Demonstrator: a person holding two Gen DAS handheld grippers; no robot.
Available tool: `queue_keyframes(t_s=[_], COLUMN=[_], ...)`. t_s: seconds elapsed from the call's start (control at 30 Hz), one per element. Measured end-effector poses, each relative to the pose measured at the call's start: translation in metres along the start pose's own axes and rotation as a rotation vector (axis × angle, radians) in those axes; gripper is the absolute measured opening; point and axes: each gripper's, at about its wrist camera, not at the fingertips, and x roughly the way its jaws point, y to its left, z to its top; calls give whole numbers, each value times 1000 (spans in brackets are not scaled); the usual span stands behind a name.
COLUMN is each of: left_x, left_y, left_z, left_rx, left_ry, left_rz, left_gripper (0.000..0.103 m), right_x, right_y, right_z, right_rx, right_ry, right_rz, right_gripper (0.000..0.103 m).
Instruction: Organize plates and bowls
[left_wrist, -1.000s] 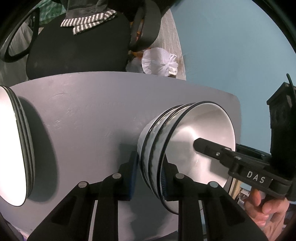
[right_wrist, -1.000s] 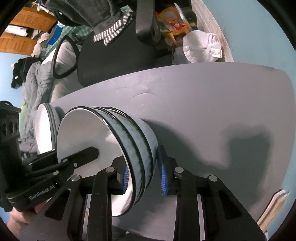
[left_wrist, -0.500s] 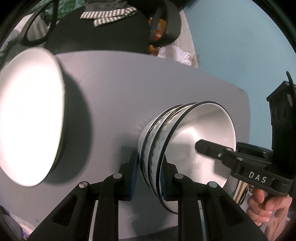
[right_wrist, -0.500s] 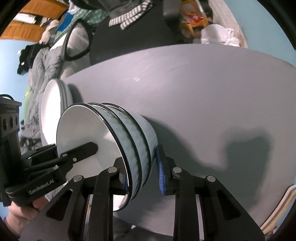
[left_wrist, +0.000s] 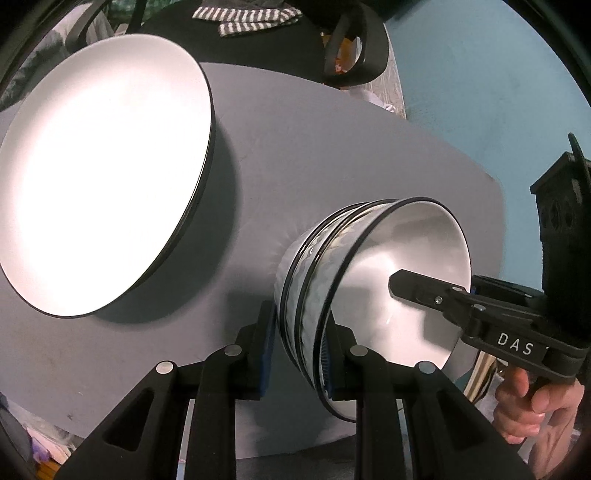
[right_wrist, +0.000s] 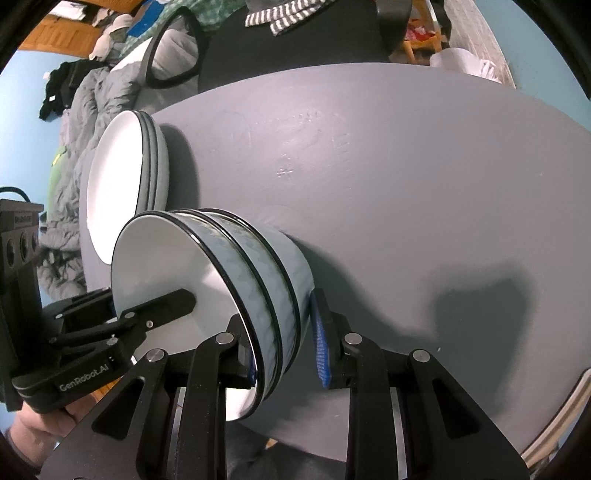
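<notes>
Grey tabletop (left_wrist: 351, 155): both grippers, left (left_wrist: 297, 345) and right (right_wrist: 282, 350), fingers clamped on opposite rims of the stacked black-rimmed white-blue ceramic bowls (left_wrist: 369, 288), have carried them nearer the white plate stack (left_wrist: 107, 177), now just beside it, so set-down looks close.

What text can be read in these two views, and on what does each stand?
"DAS" - white letters on the right gripper, seen from the left wrist.
"GenRobot.AI" - white letters on the left gripper, seen from the right wrist.
A small label on that gripper's camera block is too blurred to read.
Bowls and plates carry none.
</notes>
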Motion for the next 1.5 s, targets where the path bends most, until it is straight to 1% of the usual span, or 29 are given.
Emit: queue_keyframes(t_s=[0.1, 0.23, 0.27, 0.4, 0.53, 0.6, 0.8, 0.9, 0.97, 1.07, 1.27, 1.5], left_x=[4, 8, 6, 8, 4, 1, -2, -6, -9, -8, -8, -15], left_y=[-5, -9, -8, -7, 0, 0, -2, -2, 1, 2, 5, 17], left_z=[6, 10, 7, 6, 0, -4, -9, -12, -14, -14, -25, -34], left_rx=[-12, -17, -23, -48, -55, -57, -50, -46, -47, -51, -4, -8], left_ry=[5, -3, -5, -14, -31, -42, -63, -77, -80, -75, -60, -55], left_rz=[-18, -23, -26, -47, -49, -48, -32, -18, -19, -18, 4, 13], left_gripper=[27, 37, 39, 39, 39, 39, 38, 33, 28, 22, 21, 21], right_x=[1, 4, 5, 5, 6, 5, 1, -1, -3, -5, -1, 3], right_y=[-2, -3, -3, -5, -11, -12, -4, 3, 6, 2, 13, 27], right_z=[2, 1, 0, 0, -3, -5, -11, -15, -16, -18, -23, -34], right_rx=[11, 19, 20, 15, 18, 15, 1, -4, -5, 20, 11, 36], right_ry=[7, 15, 15, 13, 9, 2, -31, -55, -64, -69, -63, -59], right_rz=[8, 37, 41, 51, 85, 87, 43, -3, -26, -24, -40, -29], right_gripper=[24, 26, 27, 28, 28, 28, 28, 26, 25, 22, 21, 21])
